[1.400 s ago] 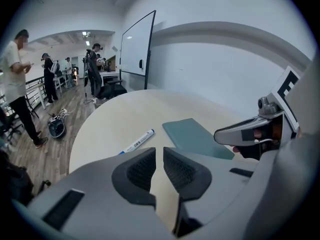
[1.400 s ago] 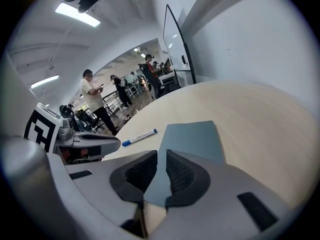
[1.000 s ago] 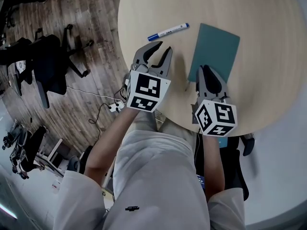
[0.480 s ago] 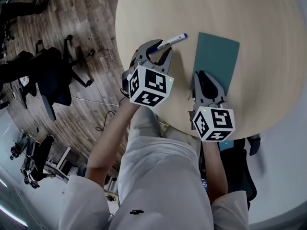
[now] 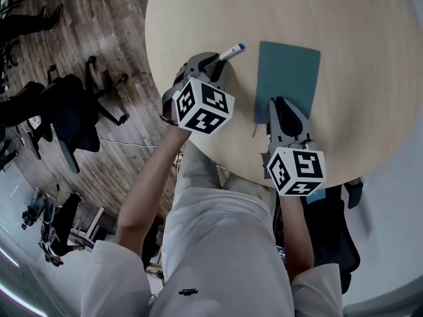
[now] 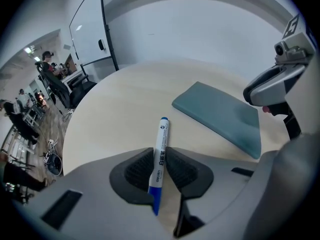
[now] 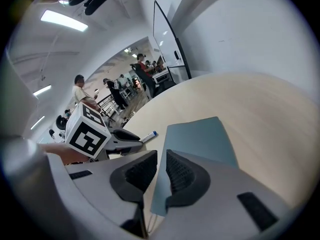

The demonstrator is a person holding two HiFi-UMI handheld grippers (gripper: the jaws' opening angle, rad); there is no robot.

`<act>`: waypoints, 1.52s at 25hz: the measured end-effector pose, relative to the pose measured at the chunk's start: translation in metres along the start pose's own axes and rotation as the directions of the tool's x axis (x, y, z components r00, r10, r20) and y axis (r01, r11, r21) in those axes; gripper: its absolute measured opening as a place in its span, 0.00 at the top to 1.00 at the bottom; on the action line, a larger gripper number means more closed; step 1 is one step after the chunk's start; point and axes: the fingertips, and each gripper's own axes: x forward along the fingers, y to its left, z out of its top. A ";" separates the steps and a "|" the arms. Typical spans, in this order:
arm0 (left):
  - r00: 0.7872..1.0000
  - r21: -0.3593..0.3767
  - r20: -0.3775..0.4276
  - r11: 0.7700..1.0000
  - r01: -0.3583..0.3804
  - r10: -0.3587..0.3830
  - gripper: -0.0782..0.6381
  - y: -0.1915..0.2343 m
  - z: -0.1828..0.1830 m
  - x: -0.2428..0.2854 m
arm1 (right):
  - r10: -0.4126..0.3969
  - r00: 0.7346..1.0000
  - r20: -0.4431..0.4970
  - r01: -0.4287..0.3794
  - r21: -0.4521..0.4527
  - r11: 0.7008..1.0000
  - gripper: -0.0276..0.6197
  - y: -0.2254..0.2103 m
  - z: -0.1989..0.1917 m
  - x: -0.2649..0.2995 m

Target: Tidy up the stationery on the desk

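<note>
so, my left fingers (image 6: 137,170) have just been closing and are now gripping the marker (image 6: 161,143) near its blue end, its long axis pointing far across the bench (image 5: 370,58). my right fingers (image 7: 184,175) are pinching the near edge of the teal notebook (image 7: 200,139), lying just right of the marker.

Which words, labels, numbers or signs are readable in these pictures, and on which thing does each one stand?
Marker, on which the left gripper has just been closing: blue print along the white barrel, too small to read surely.
Left cube, right cube: black square code patterns, no letters.
Trousers: small dark logo, too blurred to read.
Notebook: no text shows.
</note>
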 end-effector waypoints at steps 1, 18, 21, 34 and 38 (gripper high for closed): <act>1.000 -0.007 0.000 1.000 0.002 -0.002 0.77 -0.001 0.001 0.001 | -0.003 1.000 0.001 0.003 0.004 1.000 0.84 -0.003 -0.001 -0.001; 0.986 -0.464 0.150 0.876 0.133 -0.070 0.78 -0.024 0.012 -0.038 | 0.012 1.000 0.026 -0.012 -0.009 1.000 0.84 -0.012 -0.008 -0.032; 0.980 -0.567 0.192 0.808 0.161 -0.061 0.78 -0.027 0.011 -0.048 | 0.018 0.999 0.026 -0.018 -0.017 1.000 0.84 -0.010 -0.006 -0.035; 0.959 -0.830 0.265 0.483 0.280 -0.099 0.78 -0.078 0.005 -0.027 | 0.036 0.999 0.016 -0.036 -0.013 0.999 0.84 -0.018 -0.016 -0.044; 0.963 -0.845 0.251 0.463 0.268 -0.100 0.78 -0.086 0.009 -0.019 | 0.034 0.999 0.014 -0.034 -0.006 0.999 0.84 -0.024 -0.018 -0.044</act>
